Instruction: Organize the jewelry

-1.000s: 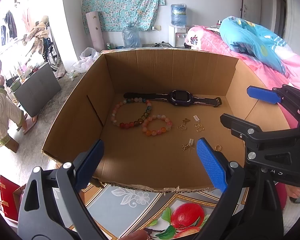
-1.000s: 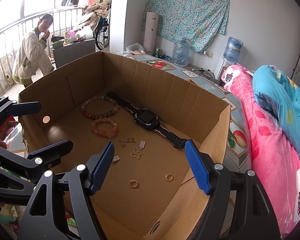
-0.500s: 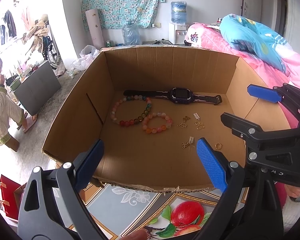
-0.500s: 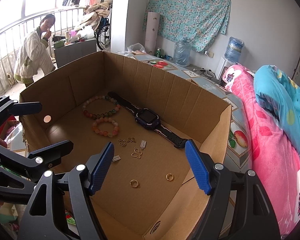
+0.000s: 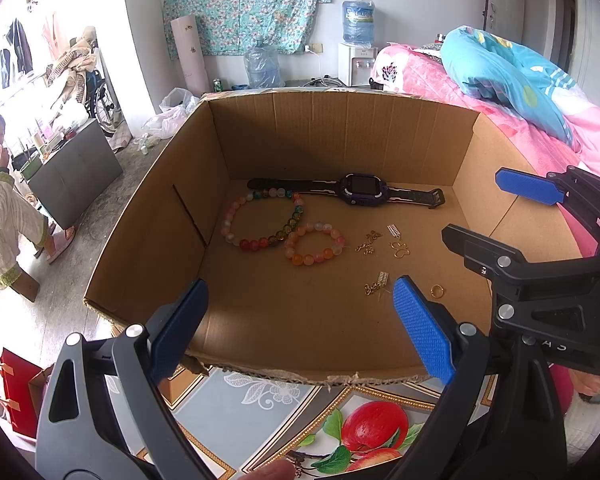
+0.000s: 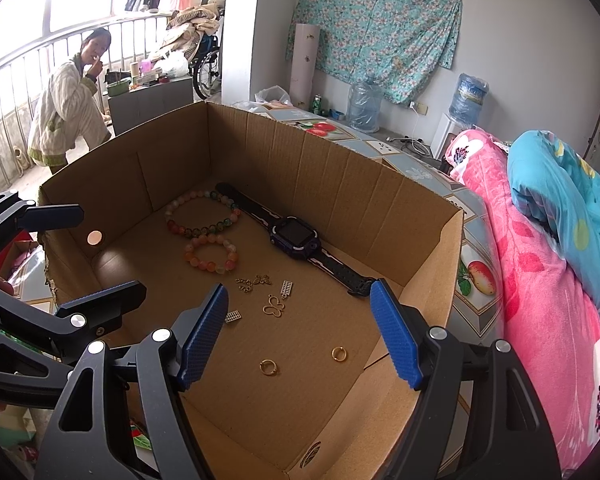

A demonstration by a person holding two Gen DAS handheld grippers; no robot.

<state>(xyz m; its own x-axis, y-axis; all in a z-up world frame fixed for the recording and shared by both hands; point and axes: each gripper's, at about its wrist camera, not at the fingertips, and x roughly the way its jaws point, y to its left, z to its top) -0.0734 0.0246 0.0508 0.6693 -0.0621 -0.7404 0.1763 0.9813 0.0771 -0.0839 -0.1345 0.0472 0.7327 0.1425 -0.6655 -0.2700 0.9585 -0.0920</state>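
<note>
No change: both hands still. Left gripper and right gripper apart, empty, at box near edge. Watch along far wall, bracelets beside, rings near right wall. Sorting not begun.

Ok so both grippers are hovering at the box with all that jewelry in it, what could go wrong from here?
1. The gold rings and butterfly charm lie flat on the cardboard; the wide pads of the open right gripper may slide over them rather than pinch them.
2. The two bead bracelets seem to touch, so lifting one could drag the other.
3. The left gripper hangs just over the box's torn front edge and could catch it going in.
</note>
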